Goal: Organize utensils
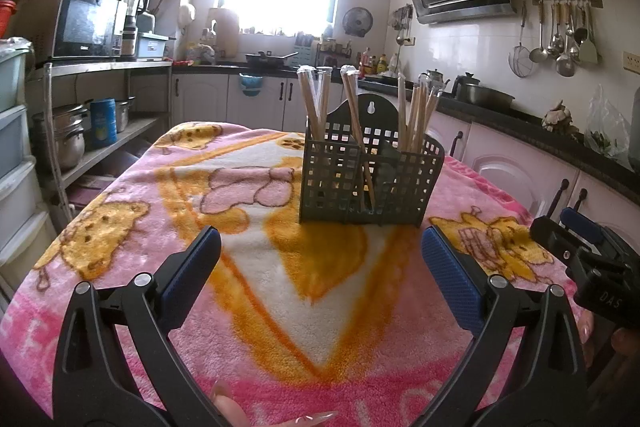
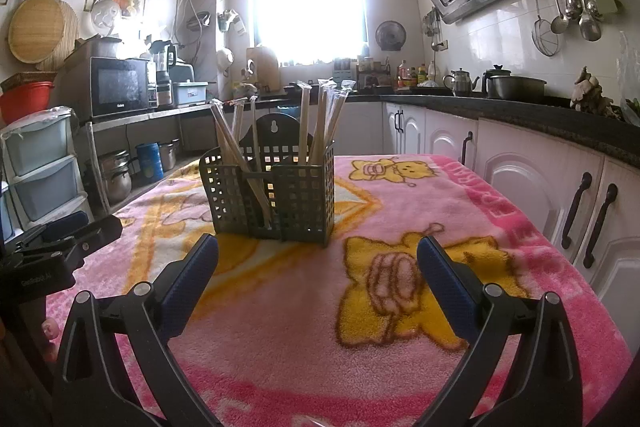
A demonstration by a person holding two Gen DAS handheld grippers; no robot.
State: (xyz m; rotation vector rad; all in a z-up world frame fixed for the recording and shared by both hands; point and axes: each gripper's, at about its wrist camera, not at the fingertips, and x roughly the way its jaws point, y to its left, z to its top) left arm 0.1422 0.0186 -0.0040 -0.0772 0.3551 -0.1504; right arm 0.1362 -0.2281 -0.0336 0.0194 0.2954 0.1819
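Observation:
A dark green slotted utensil holder stands upright on the blanket-covered table, with several wrapped wooden chopsticks standing in its compartments. My left gripper is open, low over the blanket and short of the holder, with nothing between its fingers. My right gripper is open too, just in front of the holder and empty. In the left wrist view the right gripper's body shows at the right edge. In the right wrist view the left gripper's body shows at the left edge.
A pink and yellow cartoon blanket covers the table. Cabinets and a dark counter with pots run along the right. A shelf with a microwave and plastic drawers stands at the left. A person's fingertips show at the bottom.

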